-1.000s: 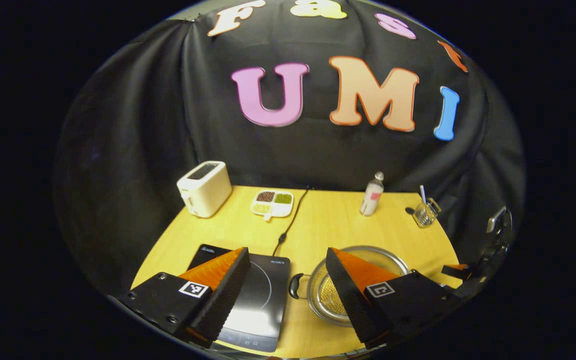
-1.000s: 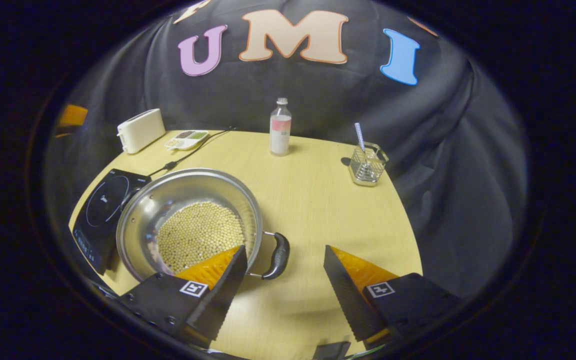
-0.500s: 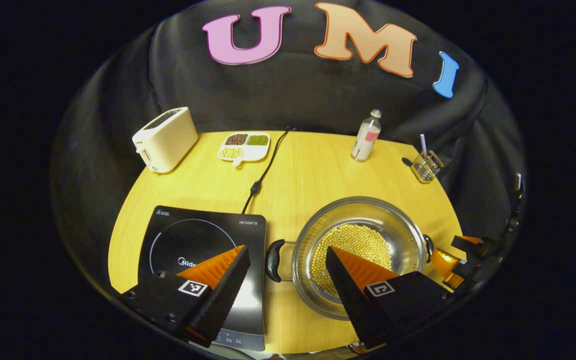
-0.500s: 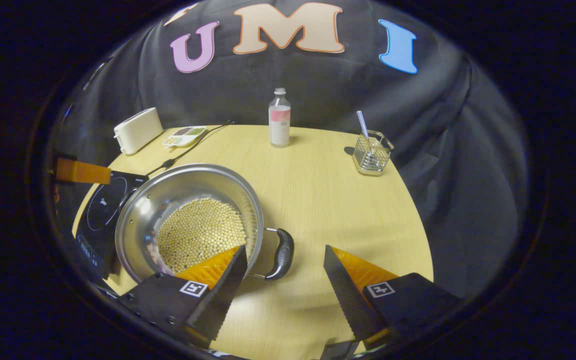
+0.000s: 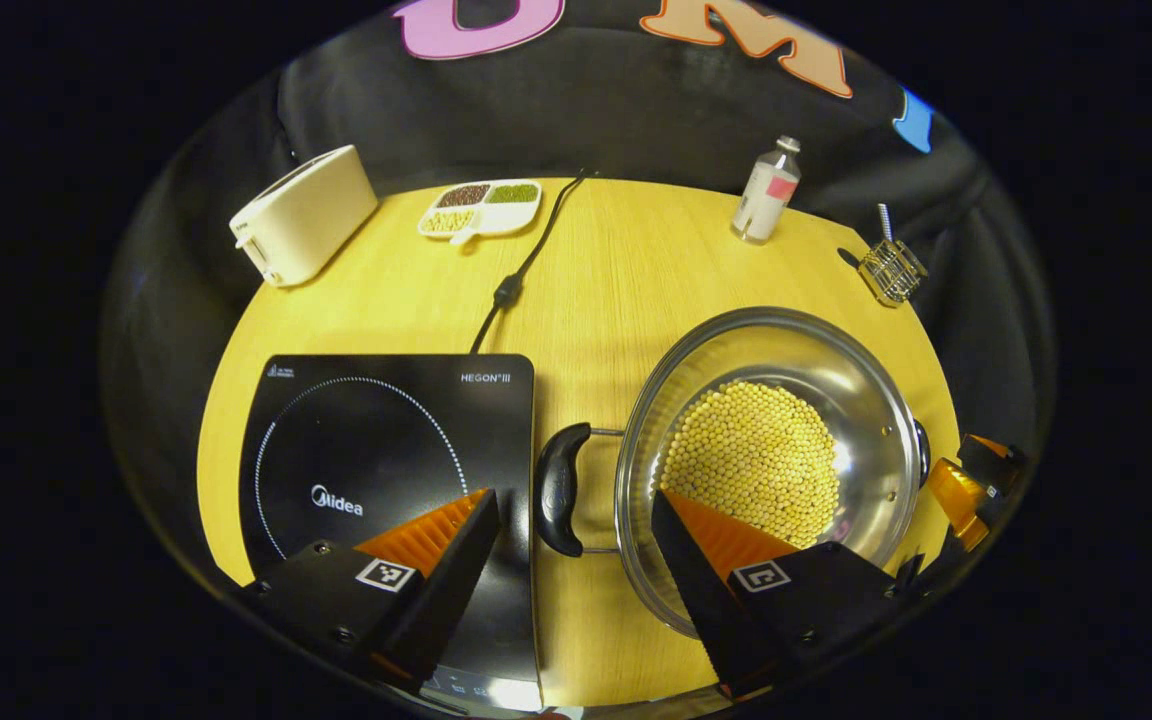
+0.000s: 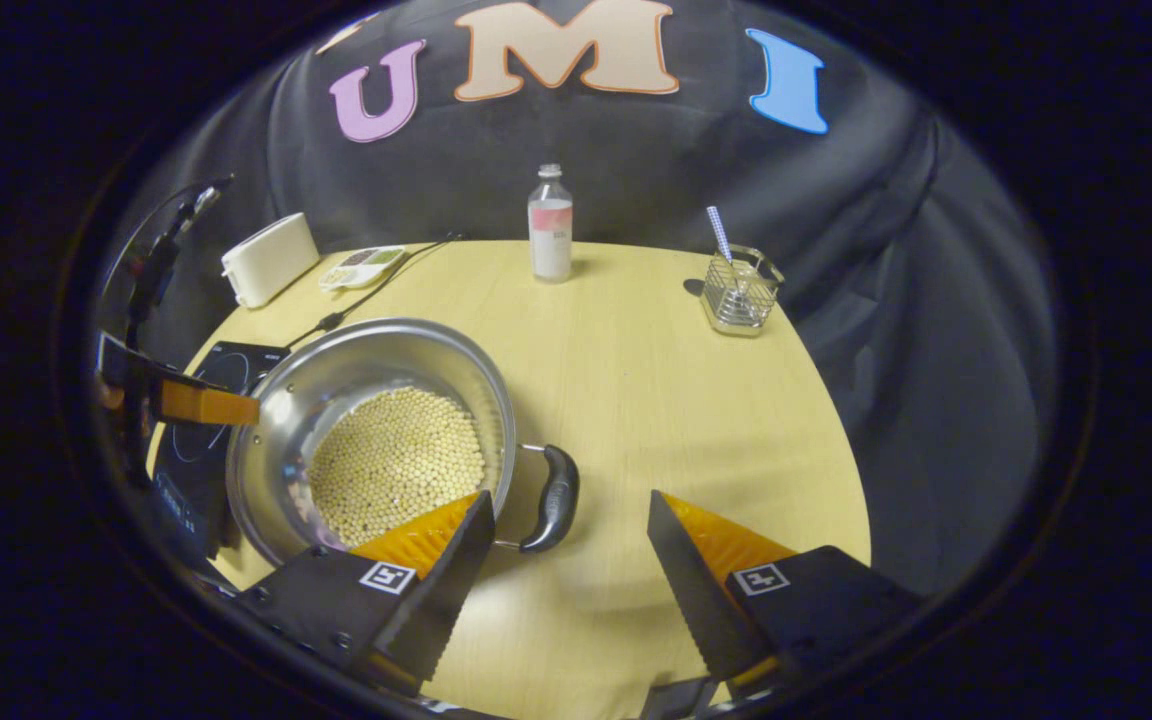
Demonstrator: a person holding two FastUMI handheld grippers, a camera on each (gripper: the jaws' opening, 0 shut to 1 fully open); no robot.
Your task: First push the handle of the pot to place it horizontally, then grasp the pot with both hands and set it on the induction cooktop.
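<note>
With both my left tongs and right tongs open, I lower each around one handle of the pot, which stands on the table beside the induction cooktop, and close evenly.

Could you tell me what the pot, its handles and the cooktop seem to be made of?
Pot: likely polished stainless steel; its wall is silvery and mirrors the light.
Handles: probably black plastic on thin metal brackets; dark with a soft sheen.
Cooktop: seemingly black glass; flat, glossy top with printed white markings.
</note>
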